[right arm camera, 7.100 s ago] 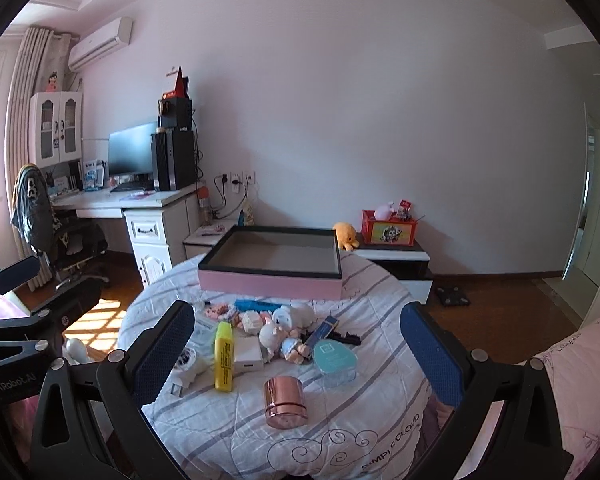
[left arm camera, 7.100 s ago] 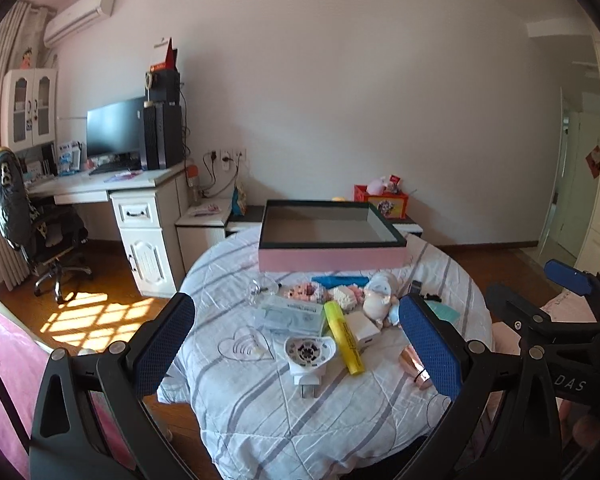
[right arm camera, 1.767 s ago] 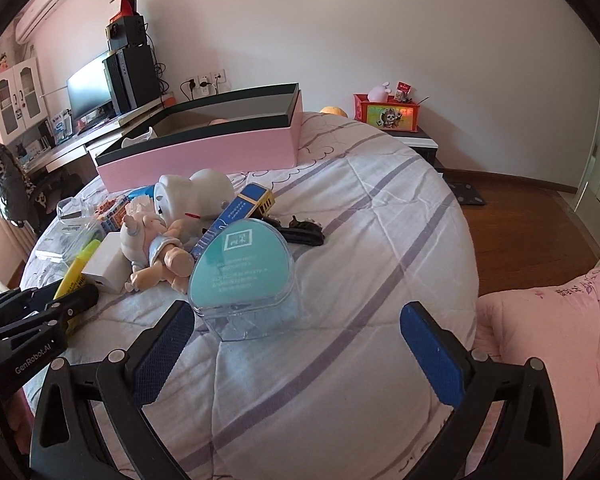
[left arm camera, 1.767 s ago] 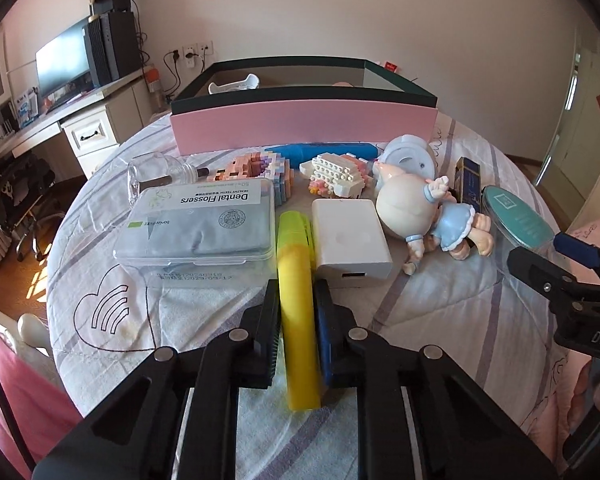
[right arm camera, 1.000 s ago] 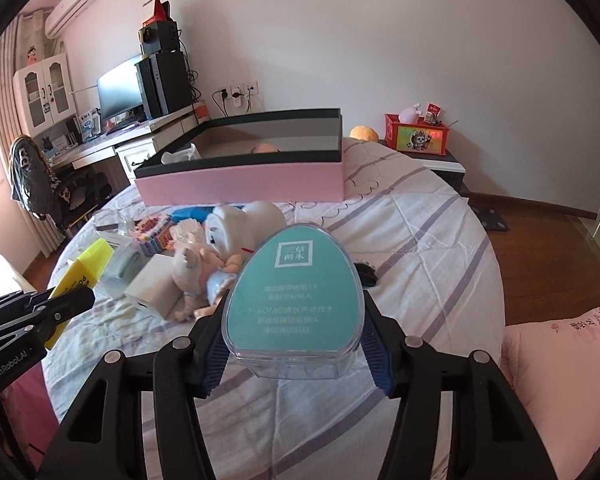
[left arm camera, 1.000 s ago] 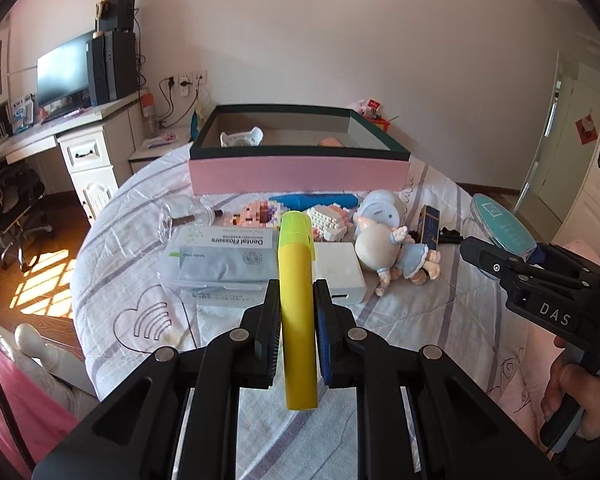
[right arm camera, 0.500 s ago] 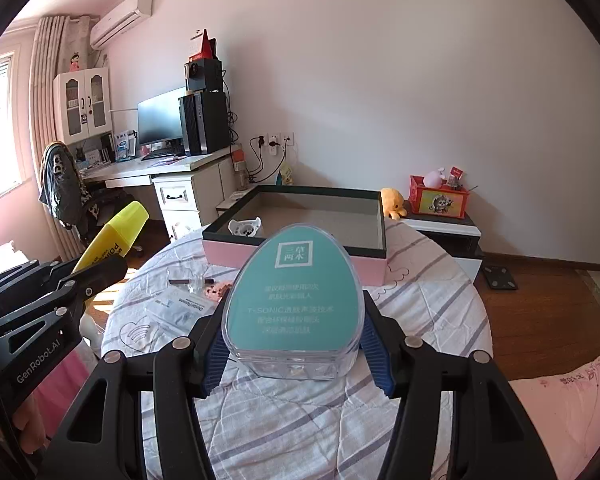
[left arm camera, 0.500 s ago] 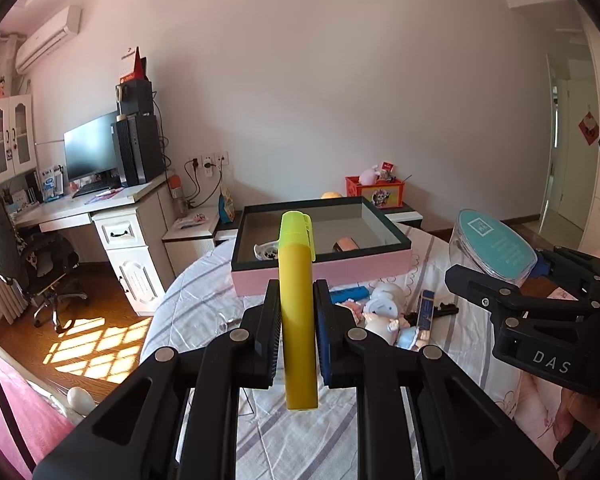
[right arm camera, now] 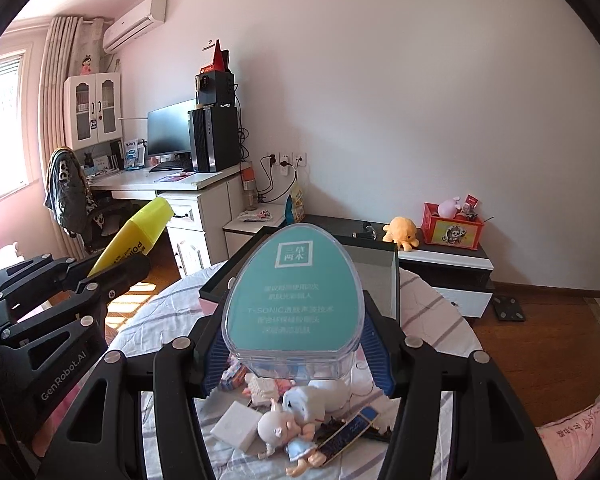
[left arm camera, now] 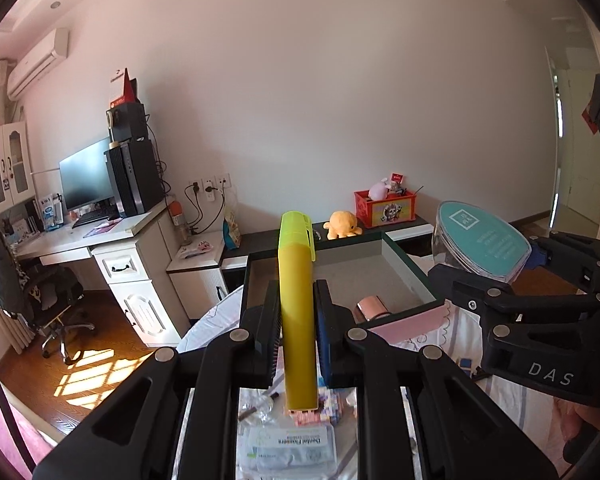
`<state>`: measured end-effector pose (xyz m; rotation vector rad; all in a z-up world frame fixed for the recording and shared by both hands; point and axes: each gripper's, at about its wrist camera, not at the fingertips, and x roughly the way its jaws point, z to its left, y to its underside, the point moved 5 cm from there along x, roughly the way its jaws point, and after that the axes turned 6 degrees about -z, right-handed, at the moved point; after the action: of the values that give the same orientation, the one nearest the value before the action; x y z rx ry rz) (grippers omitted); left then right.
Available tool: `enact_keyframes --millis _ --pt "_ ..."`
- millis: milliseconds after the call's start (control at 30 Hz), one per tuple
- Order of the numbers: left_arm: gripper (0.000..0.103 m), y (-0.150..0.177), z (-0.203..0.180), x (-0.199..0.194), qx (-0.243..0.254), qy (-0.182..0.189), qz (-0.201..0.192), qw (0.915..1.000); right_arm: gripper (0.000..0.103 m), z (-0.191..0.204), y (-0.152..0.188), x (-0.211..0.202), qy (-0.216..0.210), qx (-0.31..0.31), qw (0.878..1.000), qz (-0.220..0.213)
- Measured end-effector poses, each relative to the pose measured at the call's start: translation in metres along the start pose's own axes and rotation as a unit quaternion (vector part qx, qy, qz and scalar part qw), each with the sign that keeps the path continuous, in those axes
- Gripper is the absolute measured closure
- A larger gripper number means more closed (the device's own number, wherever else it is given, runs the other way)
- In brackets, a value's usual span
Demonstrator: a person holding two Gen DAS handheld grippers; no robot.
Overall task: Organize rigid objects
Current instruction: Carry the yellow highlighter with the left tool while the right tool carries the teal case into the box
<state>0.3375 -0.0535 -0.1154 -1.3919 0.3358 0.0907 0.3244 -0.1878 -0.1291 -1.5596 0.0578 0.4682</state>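
Both hands up over the round table [right arm camera: 440, 308] now; the left gripper [left arm camera: 298, 332] is pinched tight on a yellow highlighter [left arm camera: 297, 304], which stands nearly upright between its pads, gripped around the middle with the capped end well above the jaws; the right gripper [right arm camera: 296, 344] is squeezing a clear egg-shaped case with a teal lid [right arm camera: 294, 300] across its broad sides. The pink tray with the dark rim [left arm camera: 404, 322] lies just ahead and below (a rose-gold cylinder [left arm camera: 372, 307] is already inside it). Risks, as I judge them: the case is smooth and curved, so it could squirt out of the pads on any tilt; the tall highlighter could pivot in its narrow hold; and with the 2 tools close side by side, they could knock together over the tray, or a low pass could clip its near wall.
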Motion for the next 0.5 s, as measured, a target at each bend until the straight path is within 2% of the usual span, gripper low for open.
enact_keyframes --millis 133,267,400,500 --pt "0.088 -0.01 0.005 0.066 0.002 0.013 0.034 0.9993 0.044 -0.016 -0.013 0.049 -0.005 0.007 1.0 0.022" --pt "0.088 -0.003 0.013 0.137 -0.012 0.02 0.093 0.9954 0.044 -0.035 -0.012 0.105 0.003 0.01 0.998 0.06" --pt "0.088 0.021 0.014 0.2 -0.018 0.027 0.164 0.986 0.044 -0.051 0.006 0.159 0.004 0.022 0.993 0.112" --pt "0.088 0.041 0.004 0.229 -0.01 0.039 0.202 0.9786 0.044 -0.058 0.025 0.193 0.009 0.022 0.988 0.154"
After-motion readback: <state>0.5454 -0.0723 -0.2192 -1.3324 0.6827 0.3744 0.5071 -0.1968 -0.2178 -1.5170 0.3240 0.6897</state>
